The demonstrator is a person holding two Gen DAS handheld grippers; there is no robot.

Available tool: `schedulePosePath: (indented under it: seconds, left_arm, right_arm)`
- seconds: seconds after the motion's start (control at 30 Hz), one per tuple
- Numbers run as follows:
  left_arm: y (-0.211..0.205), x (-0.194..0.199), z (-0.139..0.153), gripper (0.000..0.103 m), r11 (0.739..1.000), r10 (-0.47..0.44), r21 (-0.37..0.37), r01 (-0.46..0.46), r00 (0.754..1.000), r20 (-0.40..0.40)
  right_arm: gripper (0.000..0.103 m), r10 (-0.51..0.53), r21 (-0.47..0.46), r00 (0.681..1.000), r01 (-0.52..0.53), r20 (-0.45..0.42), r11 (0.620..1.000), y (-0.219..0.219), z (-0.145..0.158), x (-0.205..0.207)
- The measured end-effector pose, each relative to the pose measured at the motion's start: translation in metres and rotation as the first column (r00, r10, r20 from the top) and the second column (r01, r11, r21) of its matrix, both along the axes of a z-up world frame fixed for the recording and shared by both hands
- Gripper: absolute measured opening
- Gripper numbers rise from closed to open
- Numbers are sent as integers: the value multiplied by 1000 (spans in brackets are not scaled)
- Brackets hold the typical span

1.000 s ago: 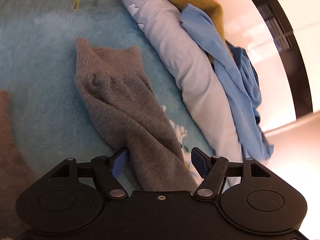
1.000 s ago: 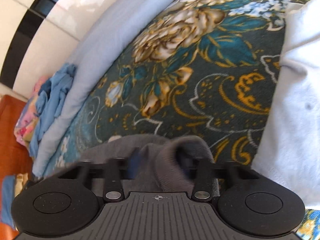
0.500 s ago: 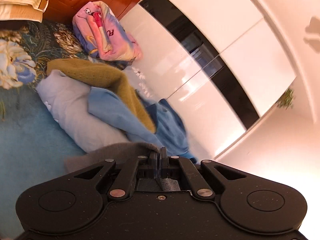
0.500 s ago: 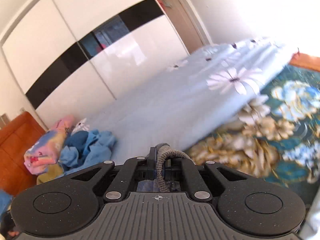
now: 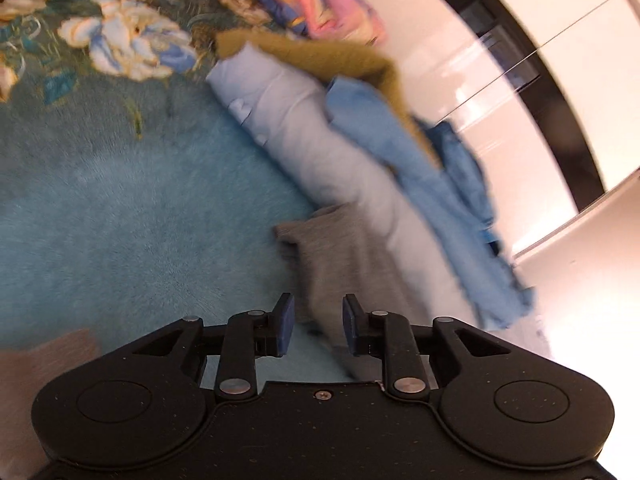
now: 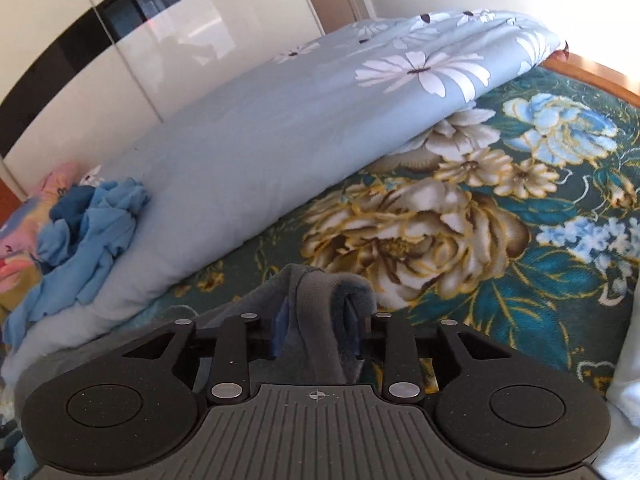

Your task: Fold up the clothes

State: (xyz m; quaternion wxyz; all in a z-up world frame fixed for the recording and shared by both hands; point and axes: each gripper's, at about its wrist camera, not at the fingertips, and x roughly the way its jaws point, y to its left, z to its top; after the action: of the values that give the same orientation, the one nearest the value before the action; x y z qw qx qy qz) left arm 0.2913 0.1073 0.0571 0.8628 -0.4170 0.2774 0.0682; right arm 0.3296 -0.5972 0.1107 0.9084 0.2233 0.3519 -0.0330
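Beside the rolled quilt [image 5: 320, 148]: grey garment [image 5: 340, 272] let go
Both jaws have just been opening, cloth loose between them; smooth each fold flat before regripping.

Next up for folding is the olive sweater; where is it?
In the left wrist view, the olive sweater lies upper centre, between the pink bundle and the light blue quilt, partly under blue clothes.

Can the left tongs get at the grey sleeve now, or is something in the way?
Probably yes. The grey sleeve lies flat on the blanket right ahead of the left tongs, which have just been opening; nothing covers it.
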Motion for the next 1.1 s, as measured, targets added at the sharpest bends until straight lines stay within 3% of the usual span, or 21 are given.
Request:
schedulePosePath:
  seconds: [0.07, 0.17, 0.3, 0.43, 0.57, 0.6, 0.67, 0.8, 0.93, 1.03, 1.07, 1.1]
  left_arm:
    - [-4, -21, 15, 29, 1000, 5, -14, -5, 999, 44]
    - [-16, -57, 22, 34, 1000, 0, -3, 0, 997, 74]
    - [-30, -102, 14, 36, 1000, -15, 26, 14, 999, 36]
    - [-33, -136, 5, 39, 1000, -27, 15, 27, 1000, -10]
    - [-32, -152, 5, 39, 1000, -25, 7, 25, 999, -44]
    - [-34, -154, 7, 41, 1000, -28, 10, 29, 999, -44]
    - [-38, -155, 10, 45, 999, -30, 36, 32, 998, -52]
    - [-46, -145, 10, 48, 996, -14, 90, 23, 995, -101]
    - [-52, -121, 6, 52, 987, 21, 161, 17, 972, -235]
    - [-54, -110, -2, 39, 984, 80, 178, -24, 946, -315]
    - [-54, -110, -4, 31, 983, 99, 180, -42, 942, -321]
    - [-53, -111, -5, 12, 984, 105, 171, -52, 943, -315]
  right_arm:
    - [34, -2, 11, 999, 2, 41, 1000, -5, 12, -21]
    - [36, 12, 44, 999, -14, 48, 999, -6, 12, -63]
    - [36, 27, 89, 999, -24, -40, 996, 3, -28, -121]
    - [38, -36, 216, 993, 59, -110, 975, -1, -71, -152]
    - [37, -44, 392, 995, 74, -84, 917, 3, -92, -152]
    - [31, -39, 419, 996, 71, -83, 905, 7, -94, -149]
    - [8, -42, 439, 996, 75, -83, 895, 15, -95, -146]
    - [5, -69, 388, 997, 75, -28, 919, 20, -81, -155]
    - [5, -81, 363, 997, 73, 7, 929, 11, -72, -167]
    - [5, -62, 349, 998, 60, -3, 935, 11, -74, -170]
    - [5, -62, 355, 998, 61, -8, 933, 10, -77, -171]
    - [5, -63, 364, 998, 64, -13, 929, 9, -79, -172]
